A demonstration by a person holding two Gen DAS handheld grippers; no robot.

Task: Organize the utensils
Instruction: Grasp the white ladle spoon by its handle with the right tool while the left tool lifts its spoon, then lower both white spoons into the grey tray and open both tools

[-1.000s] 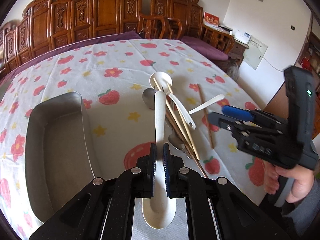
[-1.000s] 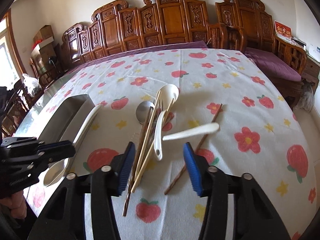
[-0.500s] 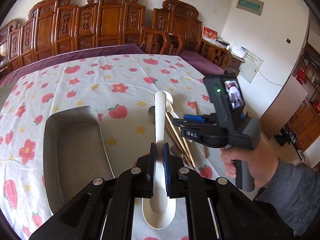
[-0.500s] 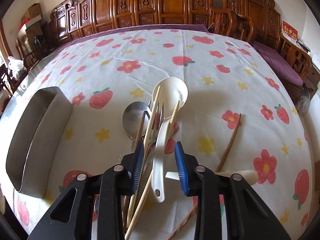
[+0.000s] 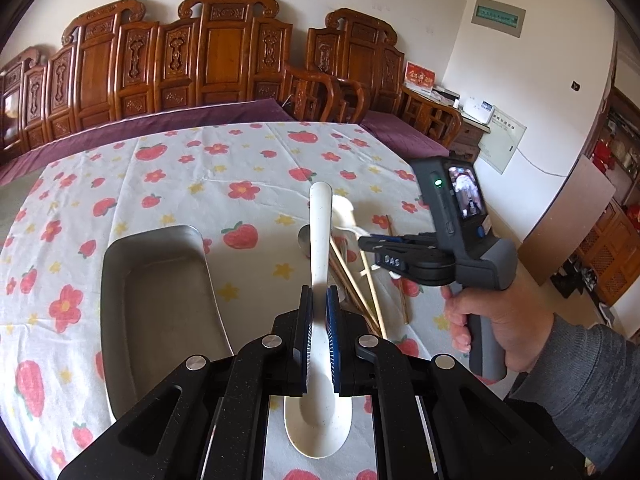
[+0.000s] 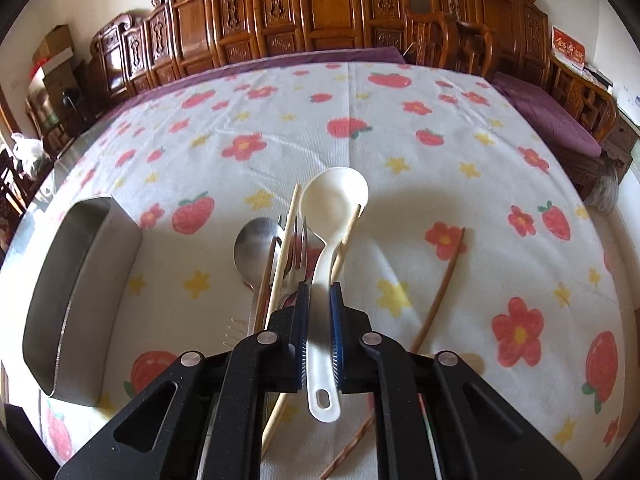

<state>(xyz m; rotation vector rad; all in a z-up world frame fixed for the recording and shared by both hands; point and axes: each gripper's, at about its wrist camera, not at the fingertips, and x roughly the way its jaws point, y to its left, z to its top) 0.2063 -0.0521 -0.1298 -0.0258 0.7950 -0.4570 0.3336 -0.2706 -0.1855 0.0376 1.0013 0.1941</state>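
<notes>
My left gripper (image 5: 319, 292) is shut on the handle of a white spoon (image 5: 320, 224), held above the table with its bowl near the camera. A steel tray (image 5: 160, 304) lies to its left with nothing in it. My right gripper (image 6: 319, 290) is down on the utensil pile. Its jaws are closing on the handle of a second white spoon (image 6: 334, 196), and the pads touch both of its sides. Beside it lie a metal spoon (image 6: 256, 248), a fork (image 6: 296, 248) and pale chopsticks (image 6: 286, 240). The left wrist view shows the right gripper (image 5: 366, 242) over the pile.
A brown chopstick (image 6: 442, 284) lies apart to the right on the strawberry tablecloth (image 6: 400, 140). The tray (image 6: 80, 280) stands at the left. Carved wooden chairs (image 6: 320, 8) line the far side of the table. A person's hand and grey sleeve (image 5: 560, 360) are at the right.
The right gripper came in over the pile, lowered, and narrowed its jaws onto the white spoon's handle. The left gripper rose slightly, still holding its spoon.
</notes>
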